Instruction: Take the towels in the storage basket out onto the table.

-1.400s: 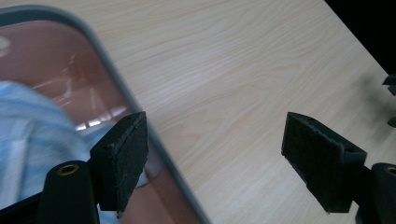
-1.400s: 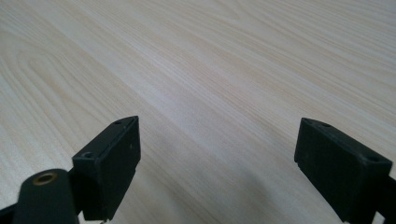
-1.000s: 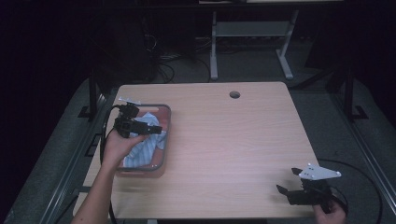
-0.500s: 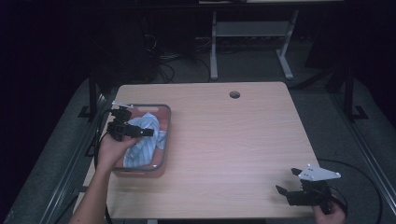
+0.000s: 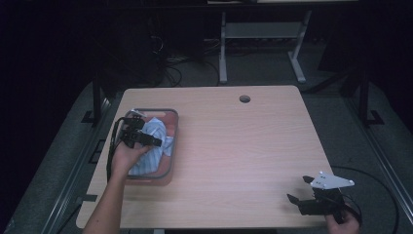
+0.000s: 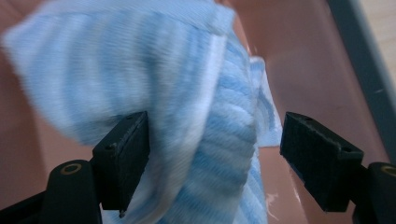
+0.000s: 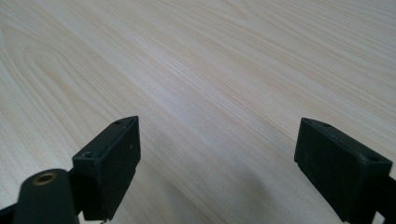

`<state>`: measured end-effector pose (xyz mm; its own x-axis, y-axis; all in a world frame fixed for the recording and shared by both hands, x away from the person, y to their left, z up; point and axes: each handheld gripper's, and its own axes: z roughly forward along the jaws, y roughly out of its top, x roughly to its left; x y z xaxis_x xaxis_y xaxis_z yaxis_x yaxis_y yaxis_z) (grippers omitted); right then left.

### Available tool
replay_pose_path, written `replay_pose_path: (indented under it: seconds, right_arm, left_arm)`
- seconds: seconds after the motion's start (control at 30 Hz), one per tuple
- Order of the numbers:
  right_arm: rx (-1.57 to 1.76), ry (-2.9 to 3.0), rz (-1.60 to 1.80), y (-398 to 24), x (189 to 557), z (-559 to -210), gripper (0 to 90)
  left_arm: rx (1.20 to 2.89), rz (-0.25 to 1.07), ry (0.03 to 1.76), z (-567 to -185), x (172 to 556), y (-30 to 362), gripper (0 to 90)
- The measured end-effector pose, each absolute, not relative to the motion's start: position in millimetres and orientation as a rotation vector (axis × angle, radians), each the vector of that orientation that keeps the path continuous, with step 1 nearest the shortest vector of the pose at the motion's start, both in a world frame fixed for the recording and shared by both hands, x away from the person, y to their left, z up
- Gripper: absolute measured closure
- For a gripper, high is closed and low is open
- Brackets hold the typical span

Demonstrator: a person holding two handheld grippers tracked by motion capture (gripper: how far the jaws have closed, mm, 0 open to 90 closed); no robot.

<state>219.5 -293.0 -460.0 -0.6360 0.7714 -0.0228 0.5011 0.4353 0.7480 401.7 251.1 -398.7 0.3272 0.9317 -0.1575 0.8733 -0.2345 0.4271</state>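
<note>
A light blue and white striped cloth lies bunched in a pink bin with a grey rim at the table's left side. My left gripper hovers low over the bin, held by a hand that comes in from the near left. In the left gripper view this gripper is open; the cloth bulges between the jaws and brushes the left one, with the bin's pink wall behind it. My right gripper rests open at the near right corner. Bare wood lies between the jaws of the right gripper.
The light wooden table has a round cable hole near its far edge. A desk frame and cables stand on the dark floor beyond. The wood grain stretches ahead of the right gripper.
My left gripper has shifted slightly left and back toward the person over the bin, and the cloth looks a little more bunched. The right gripper has stayed put.
</note>
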Motion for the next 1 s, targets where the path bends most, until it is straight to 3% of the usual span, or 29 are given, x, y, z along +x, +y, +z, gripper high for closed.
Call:
replay_pose_path:
  seconds: [0.1, 0.17, 0.47, 0.67, 1.0]
  right_arm:
    - [1.084, 2.337, 1.033, -292, 220, -460, 13.8]
    - [1.072, 2.335, 1.042, -291, 219, -459, 13.8]
    - [1.067, 2.322, 1.047, -291, 217, -457, 13.8]
    - [1.061, 2.317, 1.054, -292, 216, -455, 13.8]
    - [1.077, 2.305, 1.068, -293, 215, -455, 13.8]
  left_arm:
    - [2.254, 0.201, 1.606, -406, 406, 244, 24.4]
    - [2.377, 0.236, 1.602, -412, 408, 237, 30.7]
    - [2.469, 0.291, 1.593, -416, 407, 231, 47.5]
    - [2.452, 0.288, 1.602, -417, 406, 234, 59.4]
    - [2.420, 0.297, 1.600, -416, 403, 238, 68.3]
